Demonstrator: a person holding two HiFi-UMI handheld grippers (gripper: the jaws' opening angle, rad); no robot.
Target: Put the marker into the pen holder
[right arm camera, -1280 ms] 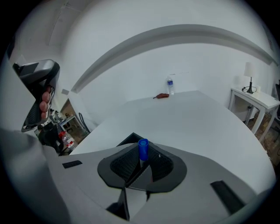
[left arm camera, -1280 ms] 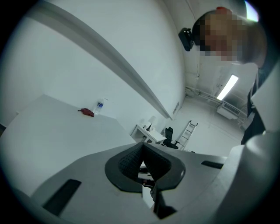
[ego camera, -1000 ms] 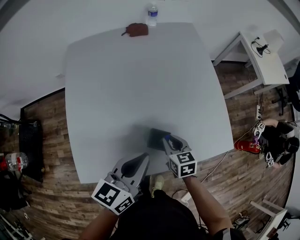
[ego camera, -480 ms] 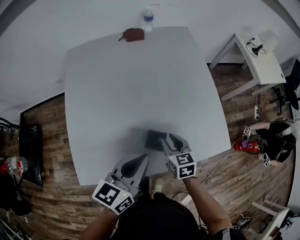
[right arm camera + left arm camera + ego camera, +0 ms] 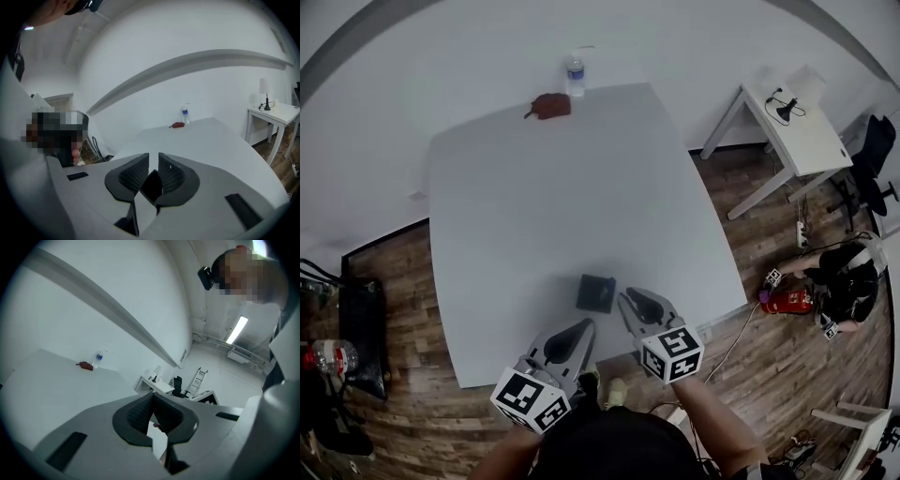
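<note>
Smooth white tabletop [image 5: 544, 206] | head view shows the whole dark square pen holder [image 5: 596, 293] near the front edge | marker not discernible | right claw [image 5: 151, 157]: ribbed pads just been closing, slim gap, empty | left claw [image 5: 151, 399]: closed, empty

No text you can read here, cubes on your left gripper [image 5: 581, 326] and right gripper [image 5: 626, 298] show only black-and-white square markers, no letters or numbers, label on the far bottle [image 5: 574, 75] too small to read.
</note>
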